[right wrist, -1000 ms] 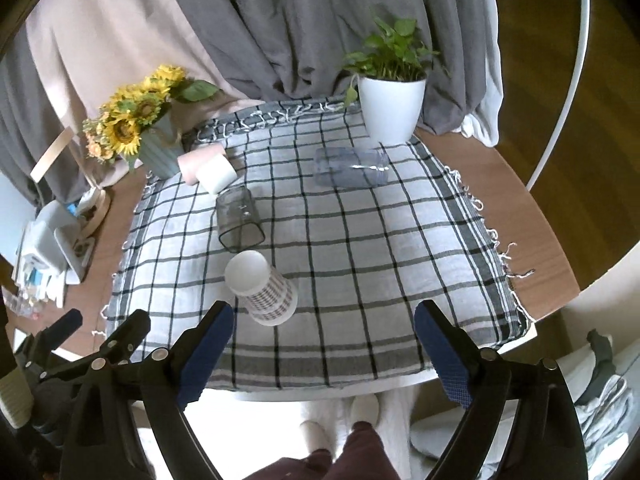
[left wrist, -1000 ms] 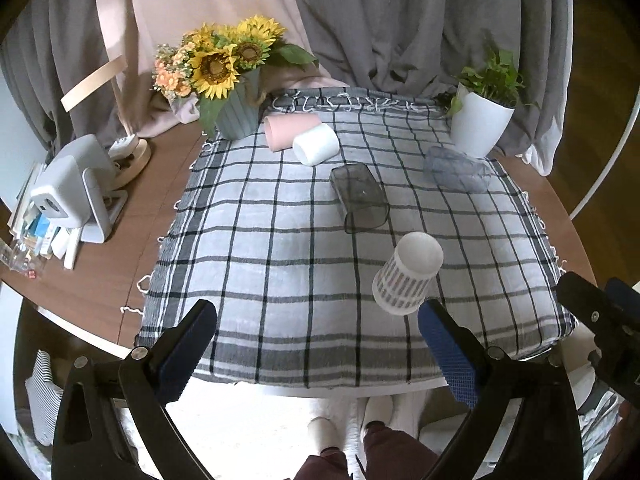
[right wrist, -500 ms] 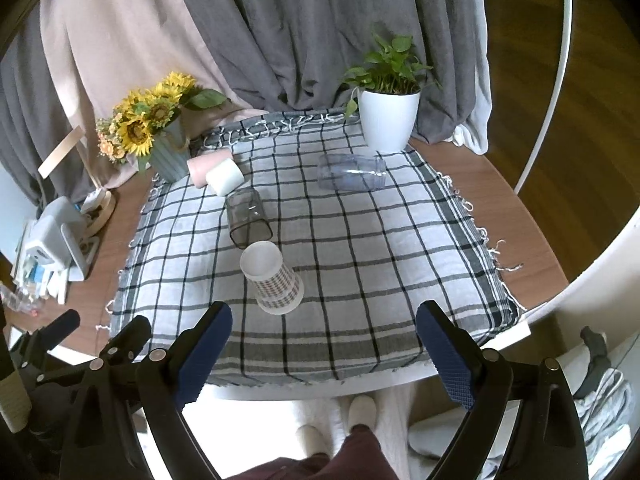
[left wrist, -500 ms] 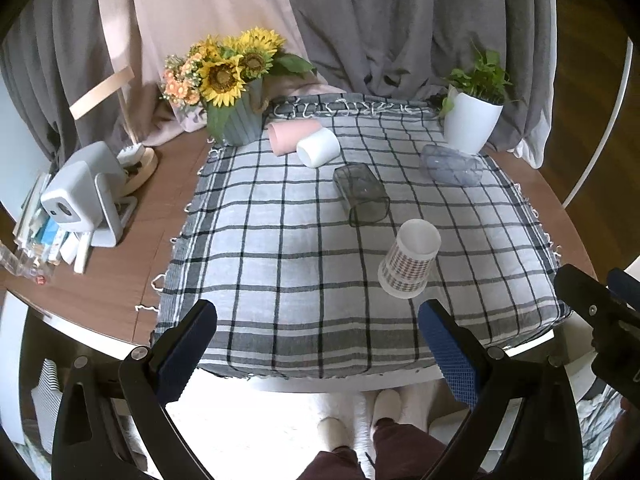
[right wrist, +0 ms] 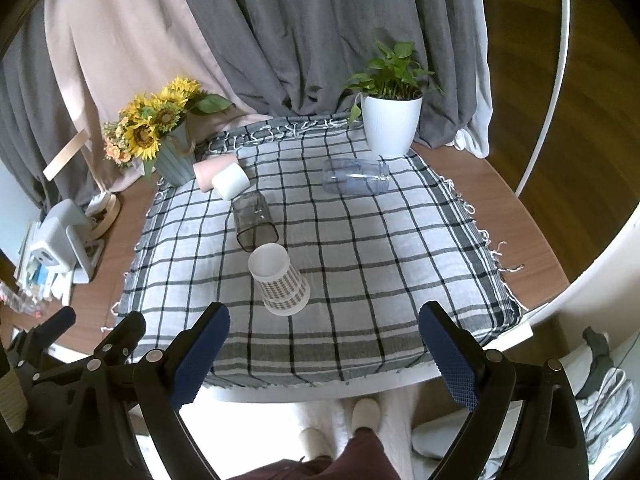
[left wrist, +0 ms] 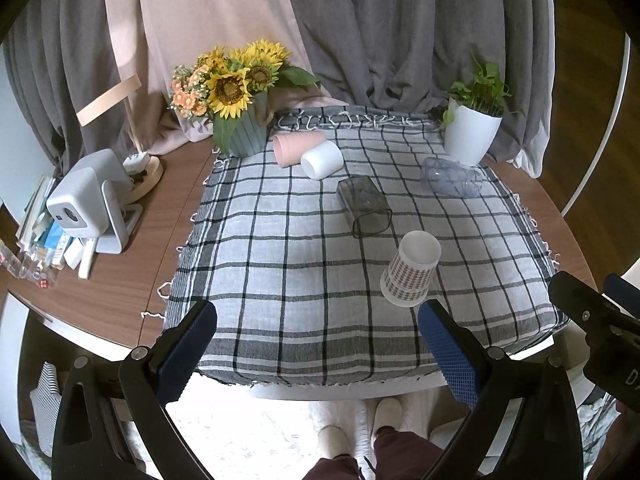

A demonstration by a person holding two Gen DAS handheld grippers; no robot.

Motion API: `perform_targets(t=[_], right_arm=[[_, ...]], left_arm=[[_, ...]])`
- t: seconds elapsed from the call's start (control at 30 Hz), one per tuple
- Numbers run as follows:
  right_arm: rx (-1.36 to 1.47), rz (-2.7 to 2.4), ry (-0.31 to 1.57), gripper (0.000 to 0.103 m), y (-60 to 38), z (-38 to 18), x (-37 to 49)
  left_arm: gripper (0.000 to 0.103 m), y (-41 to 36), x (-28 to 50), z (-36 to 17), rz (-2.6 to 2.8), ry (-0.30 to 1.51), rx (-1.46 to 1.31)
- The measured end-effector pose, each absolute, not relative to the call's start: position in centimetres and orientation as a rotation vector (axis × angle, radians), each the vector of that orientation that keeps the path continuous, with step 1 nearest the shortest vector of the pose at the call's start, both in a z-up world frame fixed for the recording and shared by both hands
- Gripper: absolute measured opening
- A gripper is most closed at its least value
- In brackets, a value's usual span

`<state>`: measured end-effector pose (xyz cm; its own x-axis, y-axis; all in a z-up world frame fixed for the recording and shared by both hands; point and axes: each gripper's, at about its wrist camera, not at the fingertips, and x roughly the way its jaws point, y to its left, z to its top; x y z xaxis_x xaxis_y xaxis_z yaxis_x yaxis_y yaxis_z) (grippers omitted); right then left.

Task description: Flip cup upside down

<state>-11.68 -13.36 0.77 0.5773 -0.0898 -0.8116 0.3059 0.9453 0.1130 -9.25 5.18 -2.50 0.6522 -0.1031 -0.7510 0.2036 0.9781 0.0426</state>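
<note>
Grey and pink curtains (left wrist: 280, 32) hang behind a round wooden table (left wrist: 132, 248) covered by a checked cloth (left wrist: 280, 248).

Left wrist view: the left gripper (left wrist: 316, 344) is held off the near edge of the table, jaws wide apart, blue pads (left wrist: 450, 356) bare, nothing between them. The patterned cup (left wrist: 410, 274) stands upside down on the cloth toward the near right corner, white base up, wide rim on the fabric. Just beyond it a dark clear tumbler (left wrist: 364, 206) lies on its side, mouth toward the near edge. A pink cup (left wrist: 294, 148) and a white cup (left wrist: 322, 160) lie touching near the far left corner, beside a vase of sunflowers (left wrist: 236, 92). A clear bottle (left wrist: 452, 180) lies near the far right corner, just in front of a potted plant (left wrist: 474, 124). A small white projector (left wrist: 86, 200) sits on the bare wood at the left edge. Part of the right gripper (left wrist: 600, 320) shows at the right margin.

Right wrist view: the right gripper (right wrist: 324, 344) is likewise held off the near edge, jaws fully spread and holding nothing. The patterned cup (right wrist: 280, 280) stands inverted near the middle of the cloth's near half, apart from both pads (right wrist: 450, 352). The tumbler (right wrist: 254, 220) lies just behind it, its mouth almost touching the cup's base. The bottle (right wrist: 356, 176) lies before the potted plant (right wrist: 390, 120) at the far edge. The left gripper (right wrist: 72, 352) shows at the lower left.
</note>
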Motion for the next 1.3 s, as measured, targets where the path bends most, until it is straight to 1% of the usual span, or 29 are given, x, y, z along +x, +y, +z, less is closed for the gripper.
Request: perform_targets(t=[1.3], right_arm=[[0.252,-0.239,0.938,0.096,-13.12,0.84,-11.60]], left_arm=[[0.103,4.80,-9.02,-2.37,-0.175,0.844,0.131]])
